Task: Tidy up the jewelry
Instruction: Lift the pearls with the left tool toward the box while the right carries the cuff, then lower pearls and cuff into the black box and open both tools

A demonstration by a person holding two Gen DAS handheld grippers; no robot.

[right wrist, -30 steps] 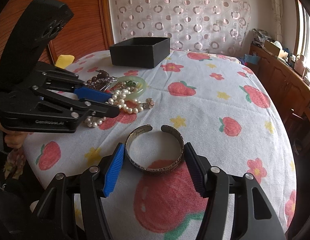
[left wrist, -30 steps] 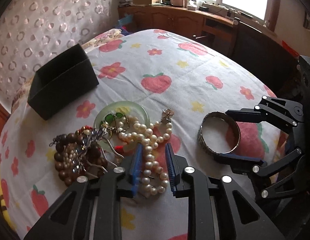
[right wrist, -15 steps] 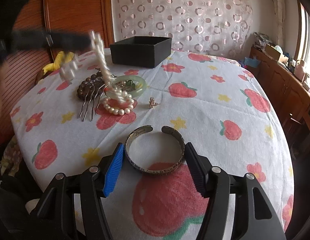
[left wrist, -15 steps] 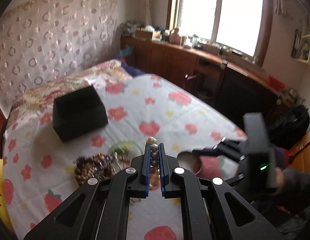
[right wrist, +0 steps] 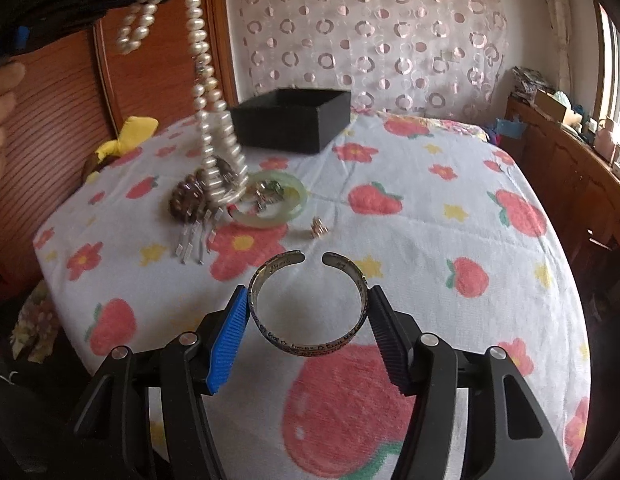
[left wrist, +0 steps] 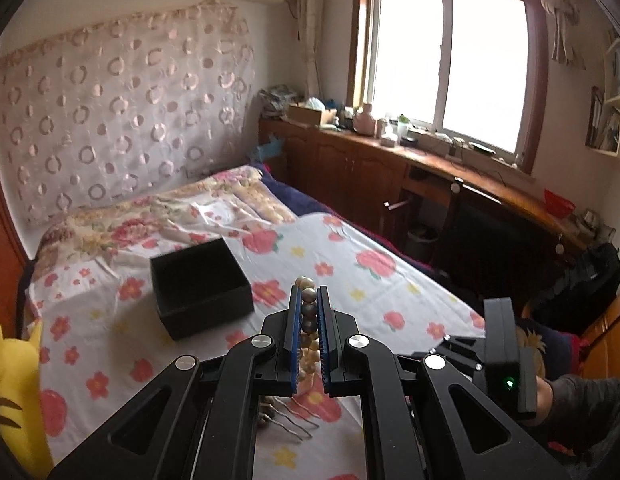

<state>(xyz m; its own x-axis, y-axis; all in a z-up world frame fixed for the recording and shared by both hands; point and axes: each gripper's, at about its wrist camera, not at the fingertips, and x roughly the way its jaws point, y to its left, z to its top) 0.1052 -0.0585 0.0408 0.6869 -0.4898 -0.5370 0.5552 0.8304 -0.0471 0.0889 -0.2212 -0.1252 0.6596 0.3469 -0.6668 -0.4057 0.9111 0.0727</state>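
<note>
My left gripper (left wrist: pixel 308 298) is shut on a white pearl necklace (left wrist: pixel 307 312) and holds it high above the table; the strand hangs down from it in the right wrist view (right wrist: pixel 207 120), its lower end still by the pile. My right gripper (right wrist: pixel 307 312) is shut on an engraved silver cuff bangle (right wrist: pixel 307 340), with both pads against its sides, low over the cloth. An open black box (right wrist: pixel 291 120) stands at the far side of the table and also shows in the left wrist view (left wrist: pixel 199 286).
A jade bangle (right wrist: pixel 273 204), brown beads (right wrist: pixel 181 200), a metal hair comb (right wrist: pixel 193 240) and a small earring (right wrist: pixel 320 226) lie on the flowered tablecloth (right wrist: pixel 450 220). A yellow plush toy (left wrist: pixel 9 400) sits at the left edge. A bed and wooden cabinets lie beyond.
My left gripper closed on the pearl necklace and lifted it high off the pile. My right gripper narrowed from standing around the silver cuff to gripping it.
</note>
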